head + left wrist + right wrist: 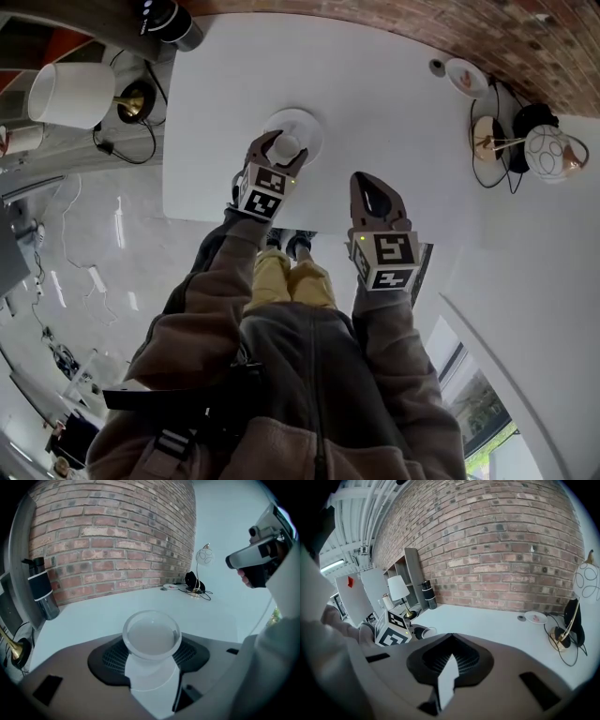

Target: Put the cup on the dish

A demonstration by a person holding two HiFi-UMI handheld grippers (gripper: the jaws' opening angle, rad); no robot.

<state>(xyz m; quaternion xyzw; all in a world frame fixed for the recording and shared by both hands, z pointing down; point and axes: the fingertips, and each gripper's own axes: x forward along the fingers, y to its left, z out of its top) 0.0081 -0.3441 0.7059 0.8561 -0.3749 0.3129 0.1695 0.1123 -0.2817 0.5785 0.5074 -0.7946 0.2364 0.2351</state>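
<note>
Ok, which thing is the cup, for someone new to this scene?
On the white table below the brick wall, a round white dish lies near the front edge. The left hand-held gripper holds the cup over it: small, translucent and open-topped, unlike the flat dish.

Landmark: white rectangular table (394, 112).

- Red brick wall (450, 28) runs along the table's far edge.
- Dark cylindrical bottle with a pale band (173, 21) stands upright at the table's far left corner, near the wall.
- Small pale saucer with a pink patch (466, 77) sits on the table's far right part; a small grey round object (437, 67) lies just beside it.
- White globe lamp on a brass stand (548, 153) stands at the table's right end, with thin black cables (489, 169) looped round its base.
- Table lamp with white drum shade and brass base (70, 94) stands off the table's left edge.
- Glossy grey floor (84, 244) lies below the table's left side.
</note>
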